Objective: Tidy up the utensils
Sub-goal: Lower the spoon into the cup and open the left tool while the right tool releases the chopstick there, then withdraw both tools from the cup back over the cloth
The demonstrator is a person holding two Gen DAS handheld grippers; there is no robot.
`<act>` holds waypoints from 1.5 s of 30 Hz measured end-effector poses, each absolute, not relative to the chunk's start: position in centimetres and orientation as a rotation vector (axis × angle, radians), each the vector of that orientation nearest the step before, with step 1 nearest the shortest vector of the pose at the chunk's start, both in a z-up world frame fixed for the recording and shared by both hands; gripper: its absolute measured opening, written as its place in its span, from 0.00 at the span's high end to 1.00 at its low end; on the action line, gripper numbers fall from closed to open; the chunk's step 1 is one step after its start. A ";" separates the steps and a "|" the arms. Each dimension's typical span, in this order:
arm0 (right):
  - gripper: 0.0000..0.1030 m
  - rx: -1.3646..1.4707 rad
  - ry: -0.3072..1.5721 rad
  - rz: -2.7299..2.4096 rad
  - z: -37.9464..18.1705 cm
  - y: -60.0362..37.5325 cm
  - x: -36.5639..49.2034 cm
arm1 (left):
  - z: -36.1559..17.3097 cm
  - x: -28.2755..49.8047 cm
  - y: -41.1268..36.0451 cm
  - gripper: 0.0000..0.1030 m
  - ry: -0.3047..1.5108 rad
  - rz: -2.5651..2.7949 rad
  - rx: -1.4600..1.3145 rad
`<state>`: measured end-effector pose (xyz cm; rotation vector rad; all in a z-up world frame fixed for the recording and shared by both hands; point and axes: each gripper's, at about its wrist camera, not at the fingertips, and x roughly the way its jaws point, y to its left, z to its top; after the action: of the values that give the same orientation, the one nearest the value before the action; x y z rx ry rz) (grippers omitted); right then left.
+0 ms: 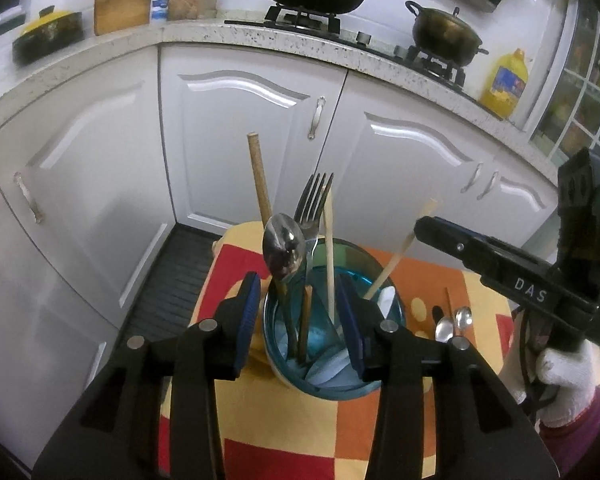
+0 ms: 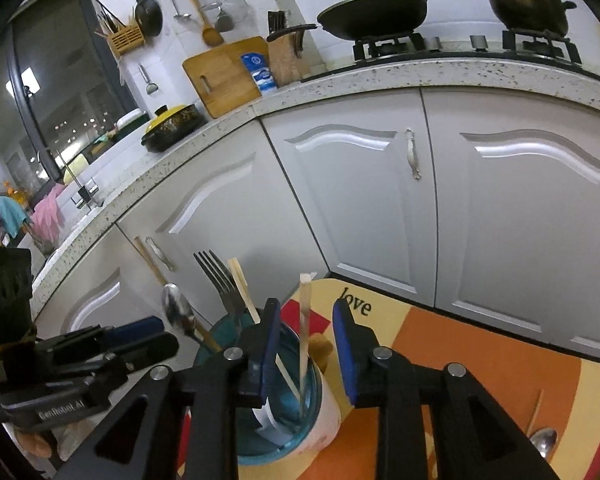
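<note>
A teal cup [image 1: 396, 320] with a white outside [image 2: 328, 408] stands on the checkered cloth. It holds a spoon [image 1: 283, 246], a fork [image 1: 312, 204], a wooden handle [image 1: 260, 176] and pale chopsticks [image 1: 329, 248]. My left gripper [image 1: 298, 320] is open over the cup's near rim, its blue pads on either side of the utensil stems and touching none. My right gripper [image 2: 306, 344] is open over the cup, with one upright chopstick [image 2: 305, 312] loose between its pads. The other view shows the right gripper [image 1: 428, 232] beside a leaning chopstick [image 1: 404, 252]. Two spoons [image 1: 452, 322] lie on the cloth.
The cloth [image 1: 260, 412] is yellow, orange and red. White cabinet doors [image 1: 236, 120] close off the far side under a speckled counter [image 1: 100, 52] with a wok, a pot and a yellow bottle [image 1: 504, 84]. A white-gloved hand [image 1: 560, 376] holds the right gripper. Another spoon [image 2: 542, 442] lies at the right.
</note>
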<state>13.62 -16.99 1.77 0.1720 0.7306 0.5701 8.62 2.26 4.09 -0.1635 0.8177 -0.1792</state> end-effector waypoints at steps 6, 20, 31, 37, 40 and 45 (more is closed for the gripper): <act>0.75 0.165 0.735 0.560 2.0 -17.8 12.1 | 4.9 7.2 1.6 0.62 0.798 -0.183 -0.157; 0.69 0.088 0.720 0.497 2.6 -19.5 7.1 | 5.8 4.2 -2.6 0.61 0.756 -0.207 -0.096; 0.68 0.101 0.707 0.420 3.1 -22.9 4.2 | 6.4 2.8 -6.2 0.61 0.735 -0.249 -0.064; 0.66 0.106 0.703 0.382 3.2 -24.6 3.0 | 6.3 2.4 -8.1 0.61 0.742 -0.279 -0.046; 0.65 0.115 0.700 0.363 3.3 -25.8 2.3 | 6.3 2.2 -9.0 0.61 0.746 -0.293 -0.041; 0.65 0.123 0.702 0.335 3.1 -27.2 1.6 | 6.0 2.3 -10.0 0.61 0.754 -0.313 -0.043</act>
<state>1.63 -27.20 3.07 0.1233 0.7020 0.3349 2.30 -10.04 5.99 -0.0429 0.7538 -0.3134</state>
